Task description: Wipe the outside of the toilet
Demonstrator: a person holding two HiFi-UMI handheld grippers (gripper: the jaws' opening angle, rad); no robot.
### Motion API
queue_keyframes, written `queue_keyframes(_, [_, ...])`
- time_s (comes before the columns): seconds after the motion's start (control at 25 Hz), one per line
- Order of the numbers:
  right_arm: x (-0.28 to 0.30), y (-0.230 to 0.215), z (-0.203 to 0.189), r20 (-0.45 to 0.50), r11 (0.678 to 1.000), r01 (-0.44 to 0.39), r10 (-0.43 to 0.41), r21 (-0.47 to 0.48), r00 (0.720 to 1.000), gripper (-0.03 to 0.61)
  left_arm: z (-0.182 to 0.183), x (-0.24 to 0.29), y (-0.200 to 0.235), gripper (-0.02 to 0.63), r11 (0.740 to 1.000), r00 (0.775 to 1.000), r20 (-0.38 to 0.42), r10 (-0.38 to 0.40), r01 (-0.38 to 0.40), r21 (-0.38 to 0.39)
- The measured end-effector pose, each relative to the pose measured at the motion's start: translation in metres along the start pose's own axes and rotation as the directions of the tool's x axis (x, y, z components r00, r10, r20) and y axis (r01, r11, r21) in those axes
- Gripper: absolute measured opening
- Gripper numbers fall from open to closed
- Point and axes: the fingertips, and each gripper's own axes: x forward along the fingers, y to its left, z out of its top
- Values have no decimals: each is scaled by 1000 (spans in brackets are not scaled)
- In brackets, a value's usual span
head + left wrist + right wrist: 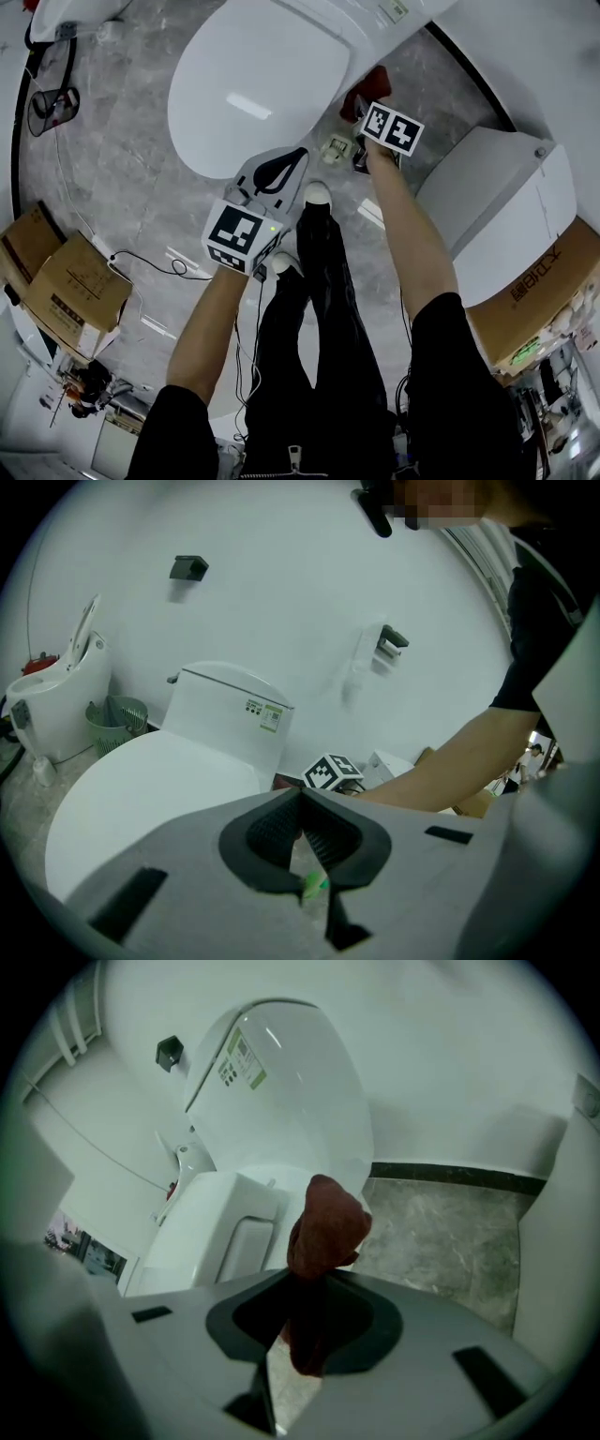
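Standing lid-down, white toilet (262,84) fills the upper head view. Cardboard boxes (70,286) on the floor at left, closed, contents hidden. Green mesh bin (122,722) left of the toilet, contents unclear. Left gripper (289,161) jaws pressed together, nothing between them, just off the bowl's front. Right gripper (314,1279) clamped on dark red cloth (326,1227) at the toilet's side; contact unclear.

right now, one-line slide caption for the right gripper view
A dark red cloth clamped in the right tongs, close to the white toilet.
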Motion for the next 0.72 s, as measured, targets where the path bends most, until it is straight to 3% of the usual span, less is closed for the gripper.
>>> queue_keyframes(0.4, [28,9,-21,-14,995,-58,57,-82,998,84,-25,-18,14,-2,1000,999,36,12,-13,22])
queue_keyframes(0.72, [21,43,-70,-16,984,-81,79,-156,997,81,-69,-62,32,-2,999,998,62,26,-27,21])
